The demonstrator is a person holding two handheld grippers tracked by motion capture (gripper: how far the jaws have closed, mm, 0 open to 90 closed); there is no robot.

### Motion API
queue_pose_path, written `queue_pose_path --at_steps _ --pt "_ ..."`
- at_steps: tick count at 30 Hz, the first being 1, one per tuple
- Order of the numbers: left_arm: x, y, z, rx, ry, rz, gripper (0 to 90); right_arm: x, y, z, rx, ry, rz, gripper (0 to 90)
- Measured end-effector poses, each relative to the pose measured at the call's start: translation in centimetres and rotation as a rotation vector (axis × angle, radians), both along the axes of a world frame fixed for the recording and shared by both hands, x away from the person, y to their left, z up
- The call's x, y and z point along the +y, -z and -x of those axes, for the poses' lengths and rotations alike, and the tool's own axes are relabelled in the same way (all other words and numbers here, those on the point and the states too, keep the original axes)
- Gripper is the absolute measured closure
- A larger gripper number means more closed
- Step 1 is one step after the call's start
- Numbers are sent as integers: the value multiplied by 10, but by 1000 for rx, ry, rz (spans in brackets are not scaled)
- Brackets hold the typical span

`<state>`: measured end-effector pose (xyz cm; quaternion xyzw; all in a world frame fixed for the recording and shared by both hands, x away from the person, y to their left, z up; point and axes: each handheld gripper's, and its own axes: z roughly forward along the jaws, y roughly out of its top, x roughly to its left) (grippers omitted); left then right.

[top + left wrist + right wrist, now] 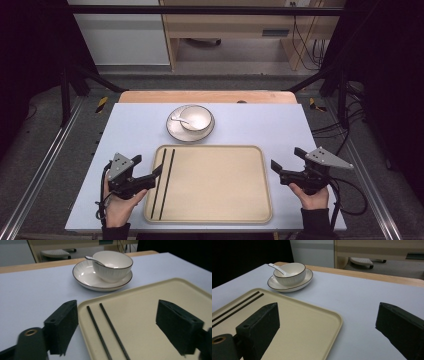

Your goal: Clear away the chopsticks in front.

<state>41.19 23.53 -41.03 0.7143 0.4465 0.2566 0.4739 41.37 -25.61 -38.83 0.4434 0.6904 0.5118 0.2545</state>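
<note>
A beige tray (220, 185) lies at the front middle of the pale blue table. Two black chopsticks (163, 182) lie side by side along its left edge. Behind the tray a white bowl (196, 119) with a white spoon (179, 119) in it stands on a white plate (176, 131). My left gripper (150, 167) is open at the tray's left edge, close to the chopsticks (107, 330), holding nothing. My right gripper (285, 162) is open just right of the tray (294, 322), holding nothing. The bowl (112, 265) and plate (274, 283) sit ahead of both.
The table's wooden far edge (207, 96) runs behind the plate. Bare table surface (130, 130) lies left and right of the plate. Beyond the table are a floor, wooden furniture (225, 25) and cables (310, 45). Metal frame rails (40, 160) flank the table.
</note>
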Motion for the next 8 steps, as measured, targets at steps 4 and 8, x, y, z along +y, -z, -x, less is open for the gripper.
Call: queue_pose_path --at_steps 4,8 --pt "8 4 -1 10 -11 -14 118 -2 1 1 4 10 -1 44" --pt "14 3 -4 16 -11 -7 100 -4 2 1 7 12 2 43"
